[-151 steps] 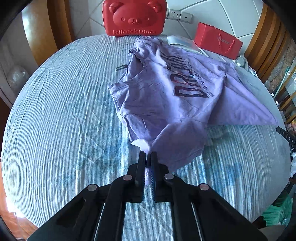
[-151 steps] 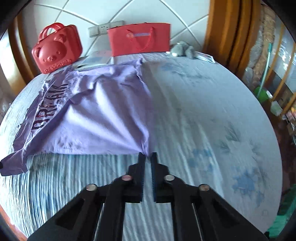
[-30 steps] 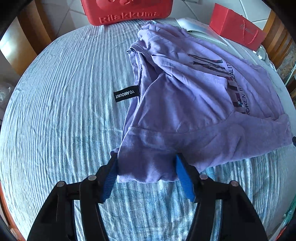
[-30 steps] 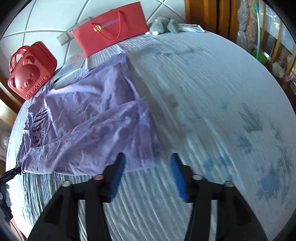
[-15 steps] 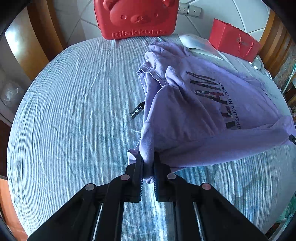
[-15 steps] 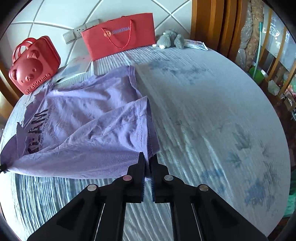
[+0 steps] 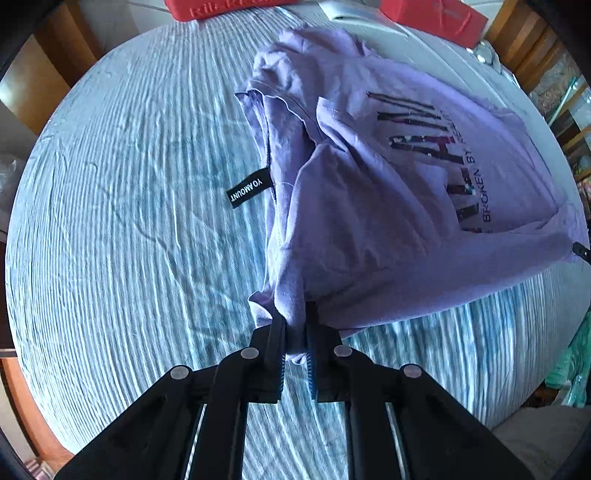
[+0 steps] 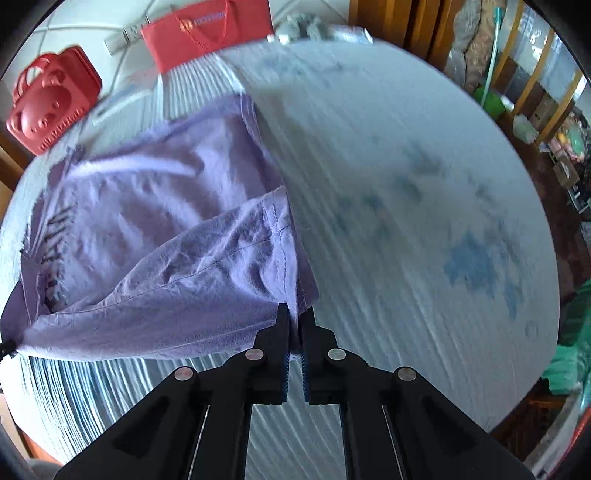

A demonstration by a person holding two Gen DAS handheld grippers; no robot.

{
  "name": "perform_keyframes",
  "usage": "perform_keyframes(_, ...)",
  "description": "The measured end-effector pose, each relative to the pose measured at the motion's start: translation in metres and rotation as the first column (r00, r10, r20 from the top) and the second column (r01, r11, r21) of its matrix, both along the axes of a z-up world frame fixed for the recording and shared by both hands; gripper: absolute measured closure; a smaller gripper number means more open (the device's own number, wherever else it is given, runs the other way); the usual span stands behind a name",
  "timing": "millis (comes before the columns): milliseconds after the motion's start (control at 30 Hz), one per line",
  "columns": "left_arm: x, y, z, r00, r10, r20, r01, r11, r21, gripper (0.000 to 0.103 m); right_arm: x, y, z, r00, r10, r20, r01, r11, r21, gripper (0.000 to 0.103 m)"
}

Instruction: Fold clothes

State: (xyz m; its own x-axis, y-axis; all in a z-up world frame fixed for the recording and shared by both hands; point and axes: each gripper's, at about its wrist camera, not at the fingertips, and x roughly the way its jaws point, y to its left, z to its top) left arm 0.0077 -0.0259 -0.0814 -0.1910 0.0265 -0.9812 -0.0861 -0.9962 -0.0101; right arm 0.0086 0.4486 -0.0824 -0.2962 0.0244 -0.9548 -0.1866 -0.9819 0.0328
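Note:
A purple T-shirt [image 7: 369, 206] with dark lettering lies partly folded on the blue striped bed [image 7: 129, 240]; a black neck label [image 7: 248, 187] sticks out on its left. My left gripper [image 7: 294, 321] is shut on the shirt's bunched near-left edge and holds it lifted. In the right wrist view, the shirt [image 8: 155, 236] spreads to the left, its near layer doubled over. My right gripper [image 8: 294, 317] is shut on the shirt's near-right hem corner. The shirt's near edge hangs stretched between the two grippers above the bed.
A red bear-shaped case [image 8: 48, 110] and a red paper bag [image 8: 207, 29] stand at the head of the bed by the wall. A grey plush toy [image 8: 303, 26] lies beside the bag. Wooden furniture [image 8: 406, 22] and a cluttered floor border the bed's right side.
One second ago both grippers were open at the shirt's near edge. They shut on it and have since lifted it and moved it forward over the shirt.

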Motion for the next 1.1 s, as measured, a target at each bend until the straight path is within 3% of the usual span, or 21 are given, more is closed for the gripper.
perform_keyframes(67, 0.001, 0.003, 0.003, 1.000, -0.027, -0.003, 0.027, 1.000, -0.009, 0.085, 0.005, 0.004, -0.006, 1.000, -0.012, 0.020, 0.012, 1.000, -0.001, 0.093)
perform_keyframes(167, -0.011, 0.002, 0.037, 0.995, -0.027, -0.092, 0.027, 1.000, -0.001, 0.058, 0.010, 0.011, 0.010, 1.000, -0.010, 0.006, 0.010, 1.000, 0.029, 0.076)
perform_keyframes(200, -0.015, 0.002, 0.050, 0.991, -0.026, -0.131, 0.027, 1.000, 0.002, 0.056, 0.010, 0.012, 0.021, 1.000, 0.000, -0.018, 0.001, 0.999, 0.048, 0.067)
perform_keyframes(333, -0.047, 0.009, 0.075, 0.970, -0.054, -0.235, 0.059, 0.998, 0.013, 0.054, -0.005, 0.011, 0.055, 0.992, 0.048, -0.120, -0.037, 0.995, 0.088, 0.067)
perform_keyframes(500, -0.123, -0.003, 0.055, 0.958, -0.065, -0.280, 0.072, 0.997, 0.013, 0.054, -0.062, -0.006, 0.053, 0.978, 0.093, -0.188, -0.090, 0.996, 0.025, 0.067)
perform_keyframes(667, -0.198, -0.006, 0.042, 0.955, -0.066, -0.291, 0.077, 0.997, 0.029, 0.053, -0.128, -0.019, 0.038, 0.977, 0.121, -0.175, -0.119, 0.993, 0.019, 0.067)
perform_keyframes(733, -0.230, -0.005, 0.036, 0.955, -0.079, -0.286, 0.087, 0.996, 0.015, 0.048, -0.149, -0.023, 0.032, 0.978, 0.126, -0.164, -0.124, 0.992, 0.022, 0.067)
perform_keyframes(767, -0.245, -0.004, 0.031, 0.956, -0.087, -0.281, 0.094, 0.995, 0.012, 0.044, -0.158, -0.024, 0.029, 0.979, 0.127, -0.157, -0.125, 0.992, 0.024, 0.067)
perform_keyframes(933, -0.308, -0.006, 0.004, 0.971, -0.079, -0.226, 0.089, 0.995, 0.033, 0.043, -0.199, -0.028, 0.011, 0.984, 0.136, -0.114, -0.132, 0.990, 0.040, 0.067)
perform_keyframes(1100, -0.338, -0.006, -0.025, 0.986, -0.057, -0.154, 0.068, 0.995, 0.069, 0.043, -0.223, -0.028, -0.011, 0.988, 0.138, -0.069, -0.136, 0.990, 0.036, 0.061)
